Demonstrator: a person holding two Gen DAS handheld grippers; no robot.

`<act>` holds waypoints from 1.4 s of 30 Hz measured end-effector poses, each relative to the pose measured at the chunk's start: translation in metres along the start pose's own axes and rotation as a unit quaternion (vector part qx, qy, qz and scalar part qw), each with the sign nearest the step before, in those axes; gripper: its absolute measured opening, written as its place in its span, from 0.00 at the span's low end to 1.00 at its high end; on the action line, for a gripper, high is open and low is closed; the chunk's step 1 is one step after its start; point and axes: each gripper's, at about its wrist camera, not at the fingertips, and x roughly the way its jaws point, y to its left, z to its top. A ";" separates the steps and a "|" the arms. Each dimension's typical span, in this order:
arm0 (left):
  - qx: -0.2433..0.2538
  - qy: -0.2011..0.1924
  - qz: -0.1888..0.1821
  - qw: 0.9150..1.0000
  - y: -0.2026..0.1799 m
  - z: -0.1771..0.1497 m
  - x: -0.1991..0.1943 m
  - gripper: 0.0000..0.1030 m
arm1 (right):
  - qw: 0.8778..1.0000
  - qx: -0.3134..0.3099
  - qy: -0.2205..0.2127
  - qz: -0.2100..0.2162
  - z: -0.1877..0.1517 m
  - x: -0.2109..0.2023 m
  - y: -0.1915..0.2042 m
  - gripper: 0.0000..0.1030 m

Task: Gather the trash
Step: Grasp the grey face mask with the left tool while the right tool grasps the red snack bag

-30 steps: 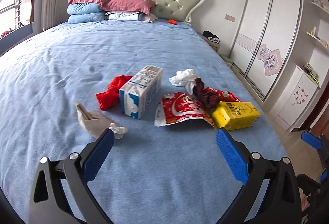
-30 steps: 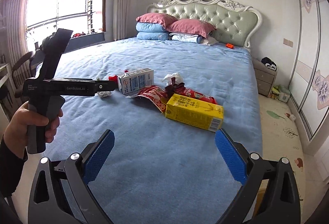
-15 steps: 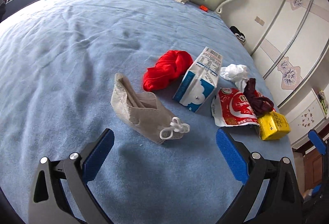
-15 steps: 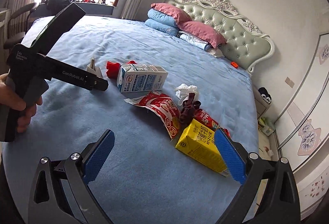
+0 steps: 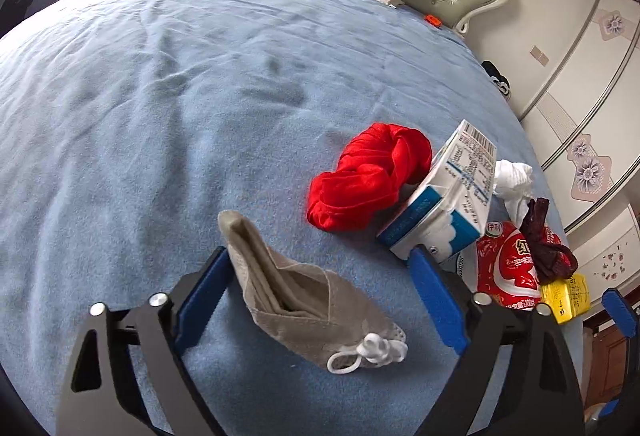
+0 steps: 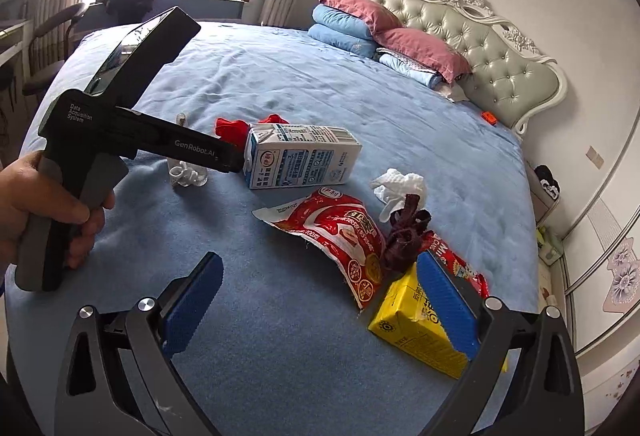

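Observation:
Trash lies on the blue bed (image 5: 160,95). A grey face mask (image 5: 304,300) with white ear loops lies between the open fingers of my left gripper (image 5: 320,284), untouched by the pads. Beyond it are a red cloth (image 5: 368,175), a blue-white milk carton (image 5: 448,195) (image 6: 300,159), a red snack bag (image 5: 508,264) (image 6: 344,232), a white tissue (image 6: 400,183), a dark red ribbon (image 6: 404,236) and a yellow juice box (image 6: 416,324). My right gripper (image 6: 320,300) is open and empty, its right finger over the yellow box. The left gripper's body (image 6: 120,131) shows in the right wrist view.
Pink and blue pillows (image 6: 372,27) lie against a tufted headboard (image 6: 492,51). A small orange object (image 6: 489,117) sits near it. Wardrobe doors (image 5: 592,83) stand right of the bed. A window and chair (image 6: 52,35) are at the left.
My left gripper has moved forward and down so the face mask now lies between its fingers. My right gripper has moved closer to the yellow juice box and red bag.

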 end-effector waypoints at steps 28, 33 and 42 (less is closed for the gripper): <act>0.017 -0.005 -0.065 0.998 0.027 -0.028 -0.045 0.26 | 0.970 -0.182 0.033 -0.156 0.008 0.077 0.036 0.04; 0.049 -0.020 -0.063 0.997 0.011 -0.034 -0.067 0.26 | 0.989 -0.101 -0.021 -0.103 0.015 0.031 0.022 0.03; 0.114 -0.033 -0.107 0.987 -0.063 -0.052 -0.099 0.26 | 0.989 -0.015 -0.124 -0.082 -0.009 -0.082 -0.016 0.03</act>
